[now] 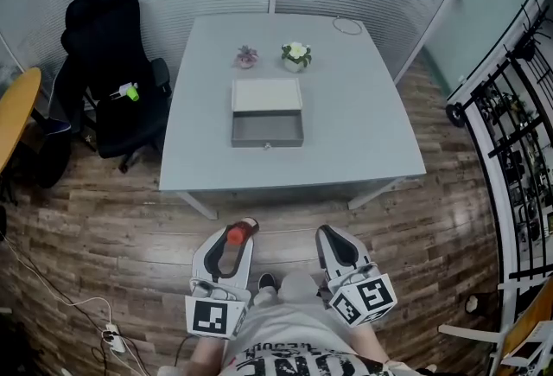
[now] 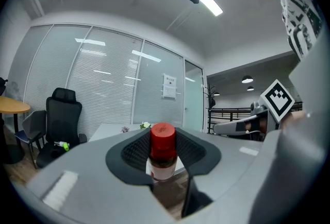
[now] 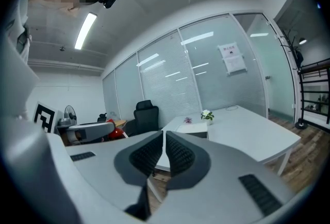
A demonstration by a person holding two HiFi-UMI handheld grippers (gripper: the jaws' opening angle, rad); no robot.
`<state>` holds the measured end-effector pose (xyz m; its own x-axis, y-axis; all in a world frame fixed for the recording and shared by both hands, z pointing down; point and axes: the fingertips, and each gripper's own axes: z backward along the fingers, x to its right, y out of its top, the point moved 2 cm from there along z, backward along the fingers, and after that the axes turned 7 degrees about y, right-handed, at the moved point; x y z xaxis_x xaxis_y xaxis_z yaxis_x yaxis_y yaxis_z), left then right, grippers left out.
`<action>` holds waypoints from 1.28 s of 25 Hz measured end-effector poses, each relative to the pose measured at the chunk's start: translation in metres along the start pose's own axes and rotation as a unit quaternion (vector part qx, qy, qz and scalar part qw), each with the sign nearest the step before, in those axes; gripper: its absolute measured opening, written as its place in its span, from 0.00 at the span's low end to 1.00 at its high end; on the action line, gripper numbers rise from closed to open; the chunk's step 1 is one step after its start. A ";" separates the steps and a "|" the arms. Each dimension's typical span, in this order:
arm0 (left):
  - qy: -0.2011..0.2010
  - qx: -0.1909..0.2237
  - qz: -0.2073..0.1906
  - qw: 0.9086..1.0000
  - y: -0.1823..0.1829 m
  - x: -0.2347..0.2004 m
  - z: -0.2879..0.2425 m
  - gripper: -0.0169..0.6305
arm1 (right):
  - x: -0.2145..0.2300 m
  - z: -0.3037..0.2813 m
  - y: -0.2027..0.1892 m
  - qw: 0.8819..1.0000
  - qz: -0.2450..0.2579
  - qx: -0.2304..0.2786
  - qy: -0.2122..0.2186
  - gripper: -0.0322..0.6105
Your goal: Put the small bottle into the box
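Small red-capped bottle (image 2: pixel 163 141) with a white label stands upright, clamped in the left gripper (image 2: pixel 164 152), lower centre. Shallow grey rectangular box (image 1: pixel 267 141) lies open at frame centre.

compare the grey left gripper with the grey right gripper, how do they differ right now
Jaws: on the left gripper they stand apart; on the right gripper they are closed together.
Load: the left gripper is clamped on a small red-capped bottle, cap up between its jaws; the right gripper holds nothing.
Shared: both are grey with black ribbed pads, and both point toward the grey table from over the wooden floor.
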<state>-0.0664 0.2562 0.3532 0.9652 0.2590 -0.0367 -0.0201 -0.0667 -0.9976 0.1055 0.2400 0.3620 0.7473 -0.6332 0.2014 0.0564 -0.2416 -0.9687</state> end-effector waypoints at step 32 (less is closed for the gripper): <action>0.078 0.010 -0.010 0.997 0.015 -0.026 -0.179 0.25 | 0.160 -0.132 0.039 0.998 -0.005 -0.023 0.054 0.09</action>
<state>-0.0447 0.0762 0.3497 0.9942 0.1075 -0.0088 -0.0042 -0.0430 -0.9991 0.1395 0.0325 0.3753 0.6707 -0.7056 0.2287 0.0322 -0.2804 -0.9594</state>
